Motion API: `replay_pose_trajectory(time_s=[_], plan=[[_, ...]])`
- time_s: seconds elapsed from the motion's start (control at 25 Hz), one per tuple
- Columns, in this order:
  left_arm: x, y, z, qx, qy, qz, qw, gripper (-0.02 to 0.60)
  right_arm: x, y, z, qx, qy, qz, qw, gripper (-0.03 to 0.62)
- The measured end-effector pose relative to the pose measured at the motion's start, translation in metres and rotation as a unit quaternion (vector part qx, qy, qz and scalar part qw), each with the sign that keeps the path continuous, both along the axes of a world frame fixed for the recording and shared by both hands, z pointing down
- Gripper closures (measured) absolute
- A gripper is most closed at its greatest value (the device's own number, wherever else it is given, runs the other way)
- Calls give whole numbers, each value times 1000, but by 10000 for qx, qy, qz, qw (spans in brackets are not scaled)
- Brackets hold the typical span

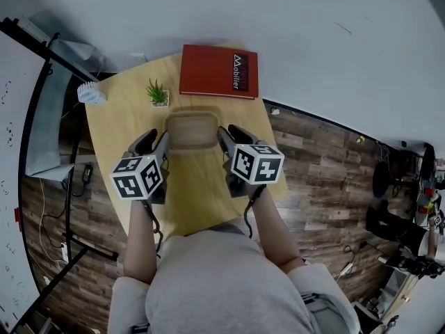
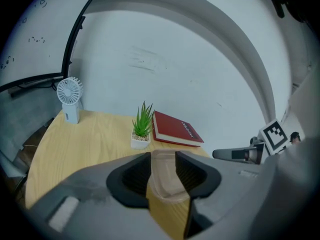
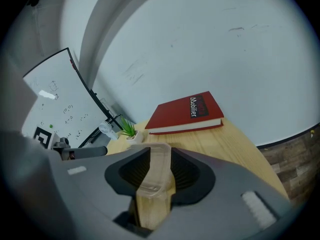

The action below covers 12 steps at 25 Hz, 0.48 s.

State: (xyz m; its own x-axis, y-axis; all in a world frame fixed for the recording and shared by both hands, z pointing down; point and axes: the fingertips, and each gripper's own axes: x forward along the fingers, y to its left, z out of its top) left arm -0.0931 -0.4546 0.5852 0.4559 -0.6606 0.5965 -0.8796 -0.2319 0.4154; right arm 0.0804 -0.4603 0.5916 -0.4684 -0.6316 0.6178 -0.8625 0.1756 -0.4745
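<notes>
Clear, shallow plastic container (image 1: 191,131) with rounded corners, at the middle of the light wooden table (image 1: 125,127). The left claw (image 1: 158,145) is clenched on its 9 o'clock rim, the right claw (image 1: 229,139) on its 3 o'clock rim. From the container, a red book (image 1: 219,71) lies at 12 o'clock, a potted plant (image 1: 158,93) at 11 and a white fan (image 1: 90,92) at 10. A pale wall (image 1: 313,33) stands behind. The plank floor (image 1: 327,179) shows mainly in the head view. The left gripper view shows the fan upright, and the right gripper view shows marks on a whiteboard (image 3: 50,99).
</notes>
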Motion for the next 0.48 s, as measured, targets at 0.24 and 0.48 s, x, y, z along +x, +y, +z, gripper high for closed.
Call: replay_pose_trajectory(time_s=[0.24, 0.48], plan=[[3, -8, 25, -248, 141, 4, 9996, 350, -1, -6, 24, -257, 15, 84, 9996, 428], [9, -11, 42, -449, 152, 42, 9989, 324, -7, -11, 37, -401, 19, 32, 9992, 407]])
